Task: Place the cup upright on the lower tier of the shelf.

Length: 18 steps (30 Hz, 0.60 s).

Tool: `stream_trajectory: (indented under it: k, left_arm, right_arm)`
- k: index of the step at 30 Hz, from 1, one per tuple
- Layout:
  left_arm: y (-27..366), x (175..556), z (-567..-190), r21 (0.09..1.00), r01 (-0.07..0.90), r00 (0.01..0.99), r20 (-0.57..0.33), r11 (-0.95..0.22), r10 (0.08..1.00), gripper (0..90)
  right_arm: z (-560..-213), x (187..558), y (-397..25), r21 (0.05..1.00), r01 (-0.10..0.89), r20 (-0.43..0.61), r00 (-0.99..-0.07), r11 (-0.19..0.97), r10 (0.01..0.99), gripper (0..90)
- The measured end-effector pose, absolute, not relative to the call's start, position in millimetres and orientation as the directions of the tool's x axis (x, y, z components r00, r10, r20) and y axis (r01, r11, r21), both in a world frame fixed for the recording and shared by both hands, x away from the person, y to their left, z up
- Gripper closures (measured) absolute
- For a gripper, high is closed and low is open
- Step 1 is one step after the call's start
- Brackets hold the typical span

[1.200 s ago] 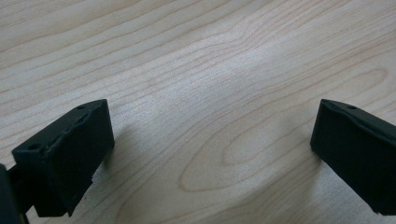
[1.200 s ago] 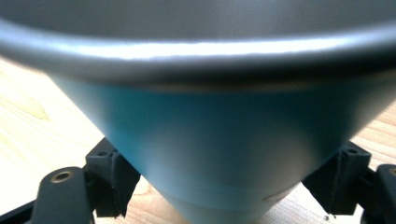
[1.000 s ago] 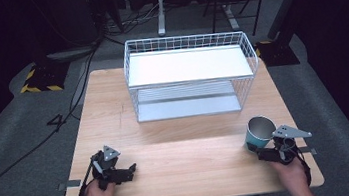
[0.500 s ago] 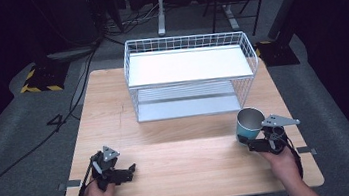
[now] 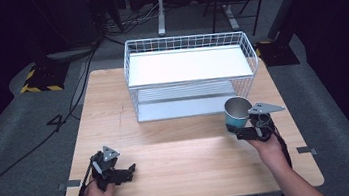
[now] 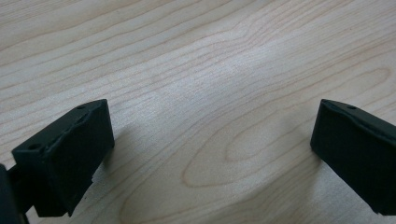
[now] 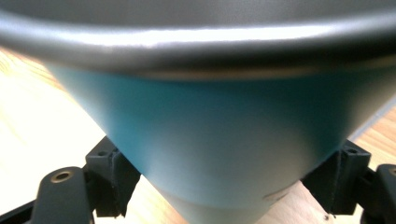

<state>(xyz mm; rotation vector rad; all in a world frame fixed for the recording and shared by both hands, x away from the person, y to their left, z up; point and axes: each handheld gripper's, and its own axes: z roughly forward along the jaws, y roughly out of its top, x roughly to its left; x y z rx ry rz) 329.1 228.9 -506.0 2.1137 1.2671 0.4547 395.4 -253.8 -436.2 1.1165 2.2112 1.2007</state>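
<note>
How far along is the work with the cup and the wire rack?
Done: the right gripper is shut on the teal cup, near the wire rack. In hand: carrying it. Left: setting it down, probably on the rack. The left gripper sits open on the table.

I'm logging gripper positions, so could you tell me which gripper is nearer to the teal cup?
Right. The right gripper is clamped on the teal cup; the left gripper rests open on the table, far across from it.

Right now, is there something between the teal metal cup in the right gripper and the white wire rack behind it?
Nothing visible. The teal metal cup, held in the right gripper, is just in front of the white wire rack; only bare wooden table lies between them.
</note>
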Motion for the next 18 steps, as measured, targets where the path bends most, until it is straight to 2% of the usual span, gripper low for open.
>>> stream_trajectory:
  k: [18]
  left_arm:
    - [228.9,329.1,-505.9,0.666,0.662,0.479,-0.024,-0.343,0.877,0.0]
  right_arm:
    - [-436.7,431.7,-201.6,0.835,0.446,0.031,-0.624,0.324,0.780,22.3]
